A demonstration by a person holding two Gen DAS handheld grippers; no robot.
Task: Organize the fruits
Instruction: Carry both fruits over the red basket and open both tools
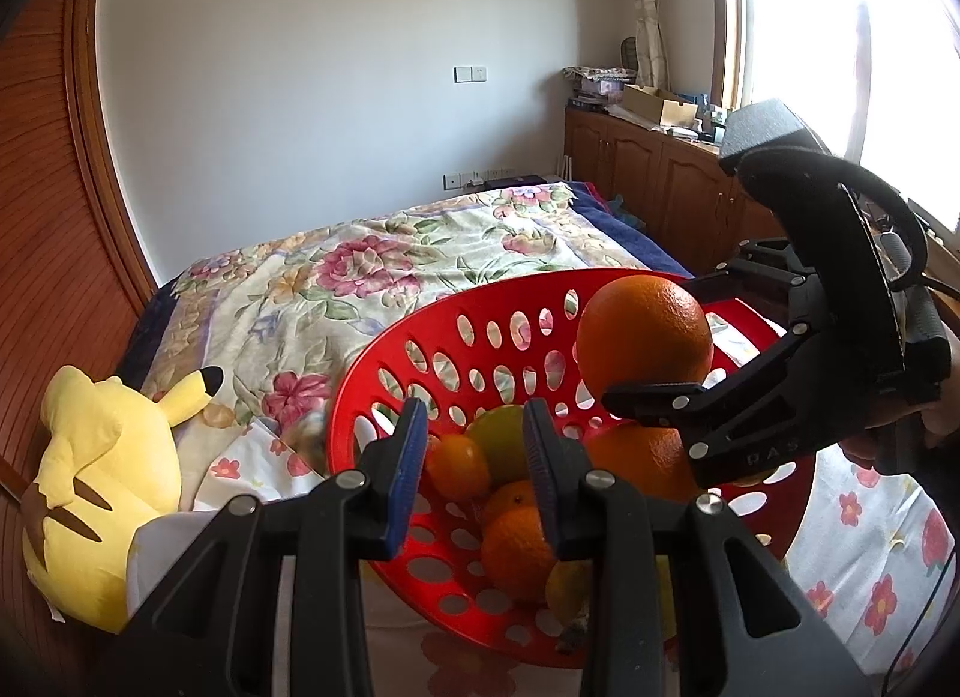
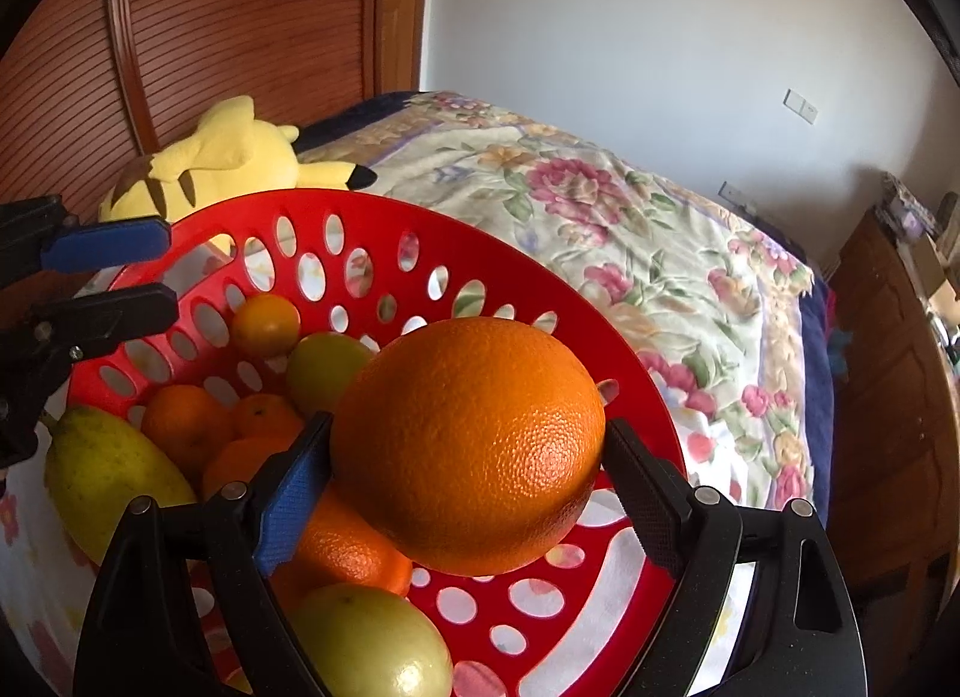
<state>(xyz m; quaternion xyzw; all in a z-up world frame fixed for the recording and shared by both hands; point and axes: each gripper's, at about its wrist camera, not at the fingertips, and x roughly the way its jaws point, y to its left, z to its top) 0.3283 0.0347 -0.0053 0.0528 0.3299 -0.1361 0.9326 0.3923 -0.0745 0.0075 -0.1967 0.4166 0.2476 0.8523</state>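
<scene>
Right claw (image 2: 468, 481) clamped on large orange (image 2: 468, 445), held above red basket (image 2: 636, 373) on bed. Left claw (image 1: 474, 457) closed at the near rim, nothing between its pads. Basket already loaded: oranges, pear (image 2: 108, 475), green citrus. Release pending; no loose fruit visible.

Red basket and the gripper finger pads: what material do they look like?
Red basket: looks like rigid moulded plastic, glossy; clean oval cut-outs, a smooth thin rim and even colour point to it.
Finger pads: on the right gripper, one blue pad and one black, matte with fine ribbing or knurling, probably rubber or textured plastic; I can't tell which. They clamp the large orange.
</scene>
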